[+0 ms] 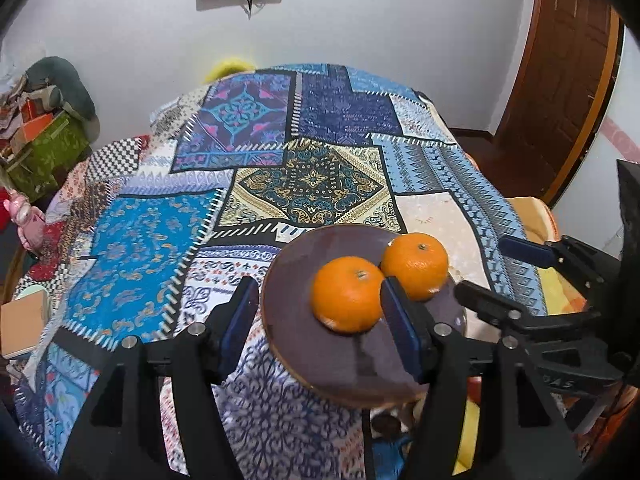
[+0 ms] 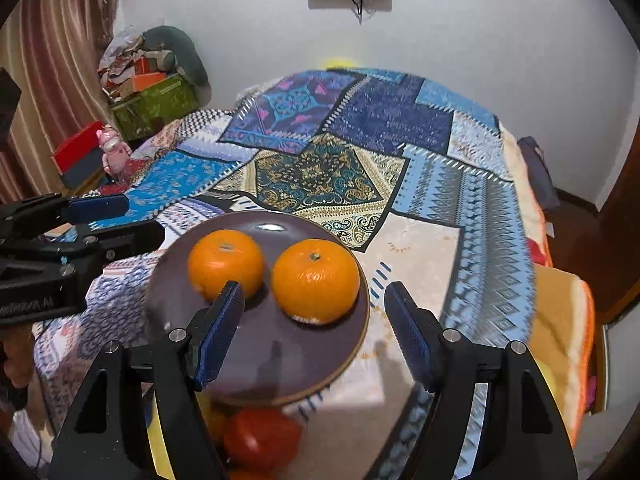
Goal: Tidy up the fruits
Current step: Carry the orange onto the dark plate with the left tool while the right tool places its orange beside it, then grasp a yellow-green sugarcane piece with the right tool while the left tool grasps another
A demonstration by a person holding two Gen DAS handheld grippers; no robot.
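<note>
Two oranges lie side by side on a dark purple plate (image 1: pixel 296 280) (image 2: pixel 260 344) on the patchwork tablecloth. In the left wrist view my left gripper (image 1: pixel 320 320) is open, its fingers on either side of the left orange (image 1: pixel 347 294), apart from it; the right orange (image 1: pixel 415 265) lies beyond its right finger. In the right wrist view my right gripper (image 2: pixel 316 328) is open around the right orange (image 2: pixel 315 281), not touching it; the left orange (image 2: pixel 225 263) sits behind its left finger. Each gripper shows in the other's view (image 1: pixel 520 268) (image 2: pixel 108 220).
A red fruit (image 2: pixel 262 438) and yellow ones lie below the plate's near edge. A pink figurine (image 2: pixel 116 154) stands at the table's left edge. Boxes and clutter (image 2: pixel 148 88) are stacked far left. A wooden door (image 1: pixel 560 80) is at the right.
</note>
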